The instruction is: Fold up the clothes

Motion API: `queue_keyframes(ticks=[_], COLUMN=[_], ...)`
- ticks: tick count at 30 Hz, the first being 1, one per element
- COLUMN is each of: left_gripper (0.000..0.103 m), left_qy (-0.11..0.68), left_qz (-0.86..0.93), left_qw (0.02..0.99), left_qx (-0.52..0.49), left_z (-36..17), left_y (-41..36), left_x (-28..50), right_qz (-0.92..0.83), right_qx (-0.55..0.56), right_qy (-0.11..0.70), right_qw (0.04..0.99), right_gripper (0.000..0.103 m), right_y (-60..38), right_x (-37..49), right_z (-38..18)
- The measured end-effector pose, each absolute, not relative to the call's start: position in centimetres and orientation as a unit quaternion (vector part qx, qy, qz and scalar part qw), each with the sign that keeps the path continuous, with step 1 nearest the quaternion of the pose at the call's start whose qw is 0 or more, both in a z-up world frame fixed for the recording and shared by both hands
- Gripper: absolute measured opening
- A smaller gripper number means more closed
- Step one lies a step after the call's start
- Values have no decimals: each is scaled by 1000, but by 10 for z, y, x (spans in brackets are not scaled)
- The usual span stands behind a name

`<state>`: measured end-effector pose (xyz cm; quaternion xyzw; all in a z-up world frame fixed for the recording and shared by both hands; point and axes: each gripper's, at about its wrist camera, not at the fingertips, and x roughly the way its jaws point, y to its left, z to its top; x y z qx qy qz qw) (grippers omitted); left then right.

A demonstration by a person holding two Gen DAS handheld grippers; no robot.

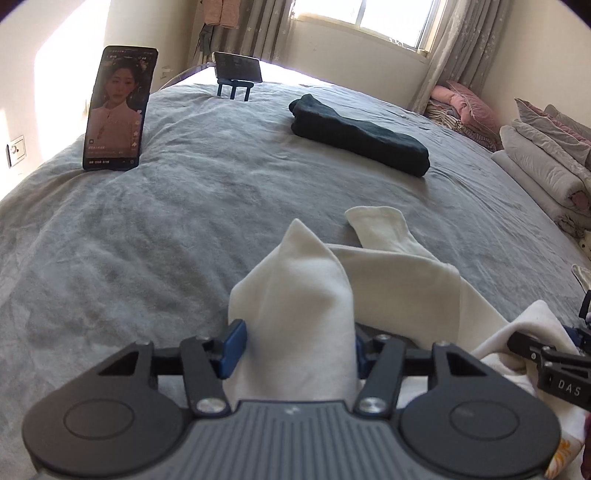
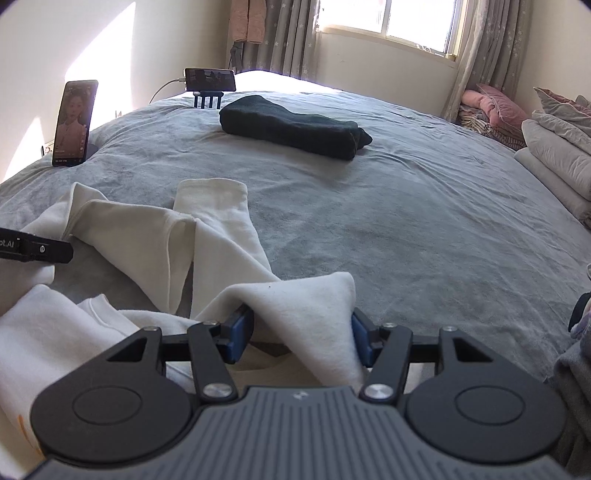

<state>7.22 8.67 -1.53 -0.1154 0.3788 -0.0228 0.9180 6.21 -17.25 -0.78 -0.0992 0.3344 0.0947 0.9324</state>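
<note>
White sweatshirt (image 1: 399,273) lies crumpled at near edge of bed (image 1: 184,206). Left gripper (image 1: 295,349) fingers clamp bunched fold; right gripper (image 2: 303,338) fingers grip another corner. Risks: shallow bite slips, uneven pull skews fold, sleeve (image 2: 218,206) drags.

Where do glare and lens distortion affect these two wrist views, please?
Left wrist view: the window is blown out white, a sun patch washes the left wall, and the bed bulges with the fisheye curve. Right wrist view: the window is also overexposed, sunlight streaks the wall beside the upright phone, and the corners go dark; the white garment and dark folded garment stay sharp.
</note>
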Motion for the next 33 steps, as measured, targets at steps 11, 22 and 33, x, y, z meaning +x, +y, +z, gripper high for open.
queue_keyframes(ticks=[11, 22, 33], left_gripper=[9, 11, 40], left_qy=[323, 341, 354], left_qz=[70, 90, 68], left_qw=[936, 931, 926], left_qx=[-126, -93, -114], left_z=[-1, -1, -8], left_y=[114, 145, 155], left_x=[35, -3, -3], right_qz=[30, -27, 8], right_qx=[-138, -130, -131], right_qy=[291, 296, 348], right_qw=[946, 946, 928], right_gripper=[13, 10, 20], right_y=[-192, -243, -258], right_x=[45, 29, 21], right_z=[1, 4, -17])
